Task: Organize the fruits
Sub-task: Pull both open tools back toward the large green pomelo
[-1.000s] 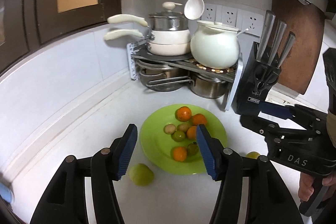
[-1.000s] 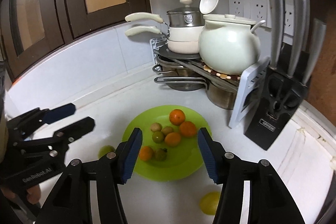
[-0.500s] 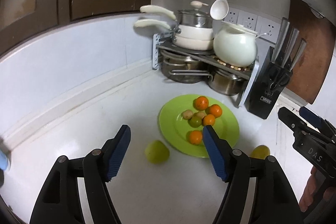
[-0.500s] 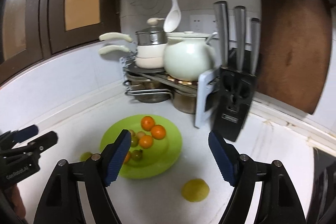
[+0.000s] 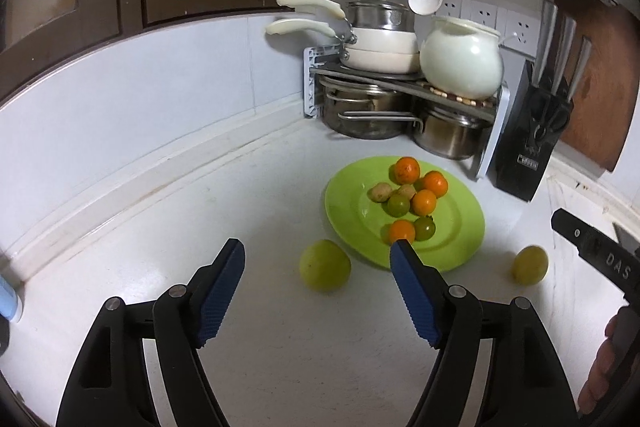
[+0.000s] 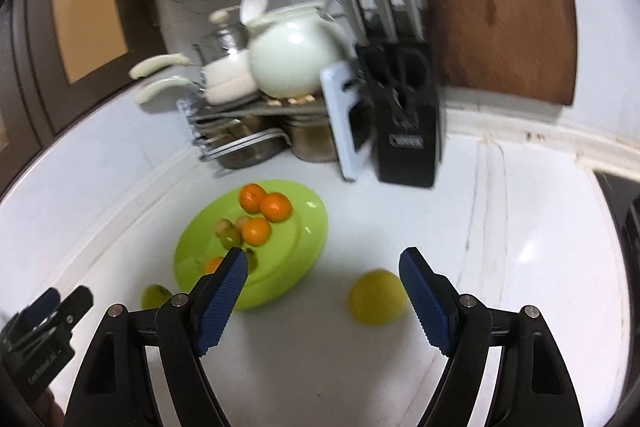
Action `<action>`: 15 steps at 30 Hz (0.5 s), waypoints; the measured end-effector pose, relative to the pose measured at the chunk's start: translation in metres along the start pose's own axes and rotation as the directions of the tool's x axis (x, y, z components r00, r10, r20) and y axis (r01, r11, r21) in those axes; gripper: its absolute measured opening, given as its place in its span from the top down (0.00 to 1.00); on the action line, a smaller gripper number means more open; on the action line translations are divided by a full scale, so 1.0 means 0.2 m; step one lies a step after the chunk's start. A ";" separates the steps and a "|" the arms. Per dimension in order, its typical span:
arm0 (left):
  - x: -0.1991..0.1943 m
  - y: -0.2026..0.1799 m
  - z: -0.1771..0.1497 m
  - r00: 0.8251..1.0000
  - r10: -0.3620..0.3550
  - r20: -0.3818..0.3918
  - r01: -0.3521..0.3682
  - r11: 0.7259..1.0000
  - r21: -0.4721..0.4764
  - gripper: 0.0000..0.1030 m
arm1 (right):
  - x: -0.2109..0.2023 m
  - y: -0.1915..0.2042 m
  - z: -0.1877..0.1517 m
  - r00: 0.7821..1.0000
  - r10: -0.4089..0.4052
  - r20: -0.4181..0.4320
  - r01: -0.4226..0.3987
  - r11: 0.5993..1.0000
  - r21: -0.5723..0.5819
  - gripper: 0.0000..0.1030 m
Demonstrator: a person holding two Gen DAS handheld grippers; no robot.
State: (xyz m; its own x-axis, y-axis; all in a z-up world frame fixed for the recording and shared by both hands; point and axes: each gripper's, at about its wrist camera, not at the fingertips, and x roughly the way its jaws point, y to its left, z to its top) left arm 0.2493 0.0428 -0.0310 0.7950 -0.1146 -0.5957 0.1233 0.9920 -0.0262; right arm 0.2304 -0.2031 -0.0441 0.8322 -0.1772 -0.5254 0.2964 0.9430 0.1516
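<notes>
While its jaws are opening with nothing between them, the left gripper point(image 5: 318, 255) hangs over the white desk point(image 5: 168, 227), and a green fruit point(image 5: 325, 265) lies on the desk just beyond the gap, toward one o'clock from the left blue pad. From the left wrist view, a yellow fruit point(image 5: 530, 264) sits on the desk at about three o'clock of the green one, well apart from it, with the black tip of the right gripper point(image 5: 592, 259) just beside it at the frame's right edge. In its own view the right gripper point(image 6: 324, 259) stands with jaws wide and empty, and the same yellow fruit point(image 6: 378, 297) rests on the desk between the pads, nearer the right one, touching neither as far as the blurred view shows. Between the two loose fruits lies the green plate point(image 5: 460, 227), carrying several oranges point(image 5: 405, 169), small green fruits and a few brownish ones clustered near its middle. Farther back, at twelve o'clock of the plate, a corner rack point(image 5: 400, 95) holds steel pots below and cream pans and a white round pot point(image 5: 462, 61) above. At two o'clock of the plate stands a black knife block point(image 5: 528, 143), with a brown cutting board point(image 5: 596, 75) leaning on the wall behind it.
</notes>
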 end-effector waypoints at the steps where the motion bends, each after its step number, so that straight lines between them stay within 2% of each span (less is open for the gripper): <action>1: 0.01 0.00 -0.01 1.000 0.002 0.000 -0.002 1.000 0.011 0.24 | 0.01 -0.01 -0.01 1.000 -0.010 -0.002 0.010 1.000 0.001 0.24; 15: 0.30 -0.03 -0.13 0.996 0.014 -0.091 -0.007 0.997 0.079 0.21 | 0.21 -0.06 -0.13 0.986 -0.133 -0.098 0.133 0.991 -0.010 0.24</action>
State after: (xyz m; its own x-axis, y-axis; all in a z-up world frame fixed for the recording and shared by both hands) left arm 0.2808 0.0309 -0.0886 0.7391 -0.0953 -0.6669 0.1646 0.9855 0.0415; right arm 0.2500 -0.2138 -0.0892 0.7355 -0.2729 -0.6201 0.3999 0.9137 0.0722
